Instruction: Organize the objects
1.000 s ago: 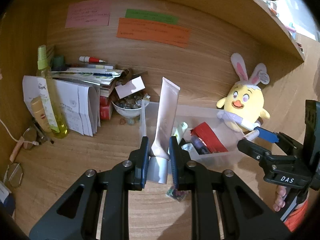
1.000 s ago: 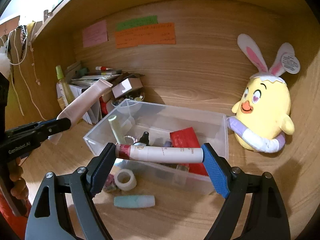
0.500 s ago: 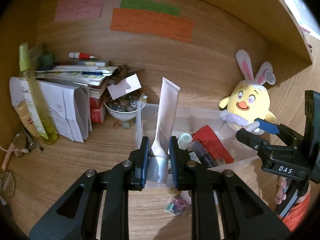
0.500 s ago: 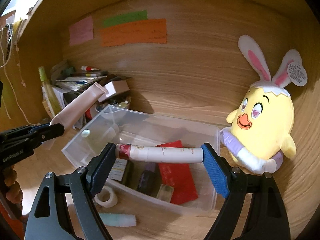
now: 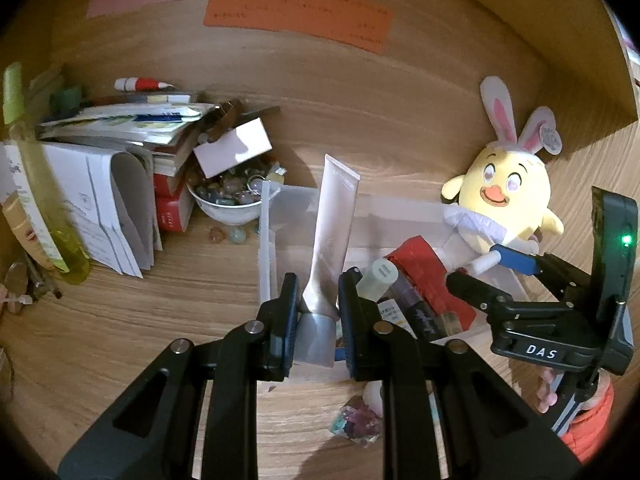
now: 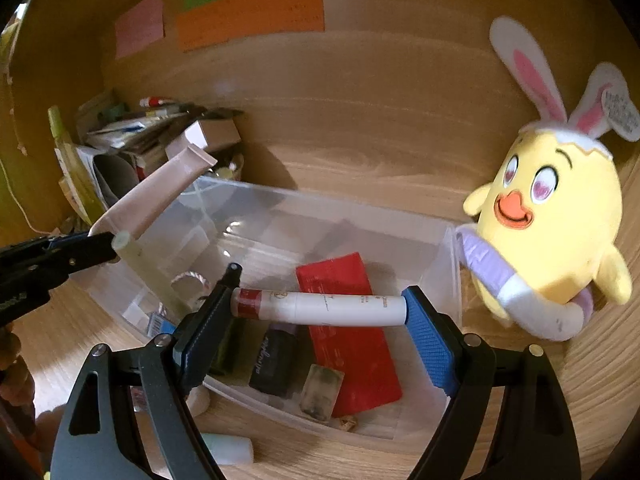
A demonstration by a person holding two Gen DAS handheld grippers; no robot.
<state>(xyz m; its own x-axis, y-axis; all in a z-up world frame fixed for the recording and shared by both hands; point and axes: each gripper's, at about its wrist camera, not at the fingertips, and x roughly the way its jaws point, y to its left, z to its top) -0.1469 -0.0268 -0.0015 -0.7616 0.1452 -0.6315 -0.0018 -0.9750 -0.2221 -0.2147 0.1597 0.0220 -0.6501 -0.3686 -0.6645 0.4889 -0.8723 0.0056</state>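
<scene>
My left gripper [image 5: 318,294] is shut on a pale pink tube [image 5: 330,236] just above its silver cap, with the tube standing upright over the left end of a clear plastic bin [image 5: 400,216]. The same pink tube [image 6: 156,196] shows at the left of the right wrist view. My right gripper [image 6: 320,306] is shut on a white tube with a red end [image 6: 320,307], held lengthwise between the pads above the clear bin [image 6: 448,248]. Inside the bin lie a red packet [image 6: 352,332], a dark bottle [image 6: 272,356] and a pale green stick [image 6: 140,256].
A yellow chick plush with rabbit ears [image 6: 556,224] leans at the bin's right end. Left of the bin are a bowl of stones [image 5: 232,200], stacked papers [image 5: 120,184] and a green bottle [image 5: 36,184]. A mint capsule [image 6: 232,448] and a small colourful wrapper [image 5: 356,420] lie on the wood in front.
Both grippers moved forward and lower toward the bin with their tubes still held. The bin and the plush now look larger and nearer.
</scene>
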